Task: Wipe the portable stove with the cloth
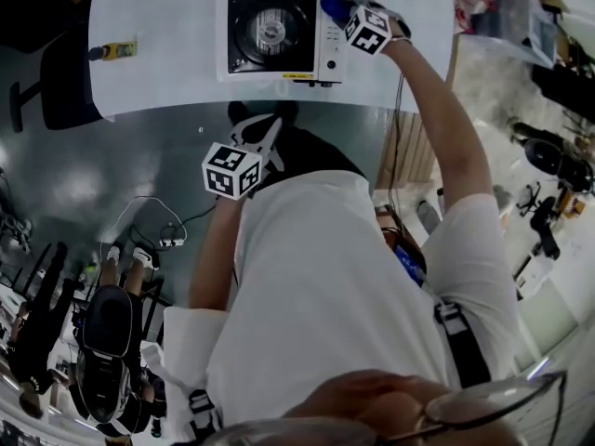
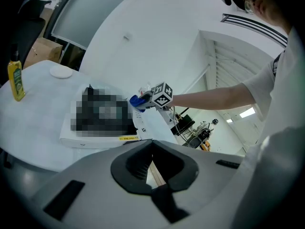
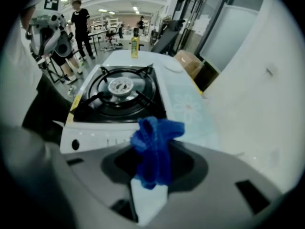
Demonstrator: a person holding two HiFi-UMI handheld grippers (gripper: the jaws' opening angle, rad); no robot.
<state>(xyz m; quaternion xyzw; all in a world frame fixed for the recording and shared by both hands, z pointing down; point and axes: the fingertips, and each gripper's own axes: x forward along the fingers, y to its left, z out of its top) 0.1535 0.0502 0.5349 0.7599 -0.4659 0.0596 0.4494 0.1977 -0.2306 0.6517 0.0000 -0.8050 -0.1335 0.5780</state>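
Observation:
The portable stove (image 1: 270, 35) is white with a black burner well and sits on the white table (image 1: 167, 82). My right gripper (image 1: 339, 9) hovers at the stove's right rear corner, shut on a bunched blue cloth (image 1: 332, 6). In the right gripper view the cloth (image 3: 155, 147) sticks up out of the jaws, just short of the stove (image 3: 119, 92) and its knob side. My left gripper (image 1: 270, 128) hangs off the table near my body, shut and holding nothing. Its own view shows the stove's white side (image 2: 86, 140) and the right gripper (image 2: 143, 99) with the cloth (image 2: 135, 100).
A yellow bottle (image 1: 116, 51) stands near the table's left edge. A small white disc (image 2: 61, 71) lies at the far side. A dark chair (image 1: 56, 82) stands left of the table. People (image 3: 81, 23) stand in the background. Cluttered benches (image 1: 548, 35) lie to the right.

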